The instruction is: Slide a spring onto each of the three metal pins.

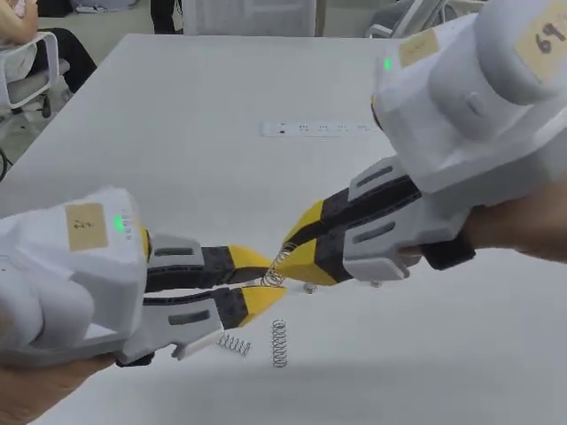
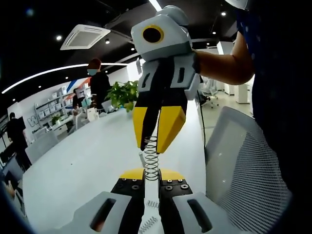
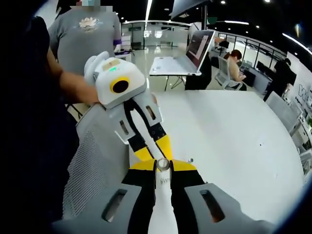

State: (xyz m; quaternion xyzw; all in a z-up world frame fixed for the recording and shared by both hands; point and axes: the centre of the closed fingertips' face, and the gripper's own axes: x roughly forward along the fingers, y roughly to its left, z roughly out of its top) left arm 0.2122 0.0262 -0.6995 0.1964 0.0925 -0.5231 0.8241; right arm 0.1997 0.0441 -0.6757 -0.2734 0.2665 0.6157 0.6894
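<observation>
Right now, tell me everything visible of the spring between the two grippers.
The spring is a thin, silvery, open-coiled wire, slanting above the table. One end is pinched in the yellow tips of the right gripper; the other meets the closed tips of the left gripper. End-on in the right gripper view it looks a ring.

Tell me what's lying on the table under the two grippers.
One spring and another spring lie on the table below the left gripper. A small metal piece peeks out beneath the right gripper; whatever is under the fingers is covered.
</observation>
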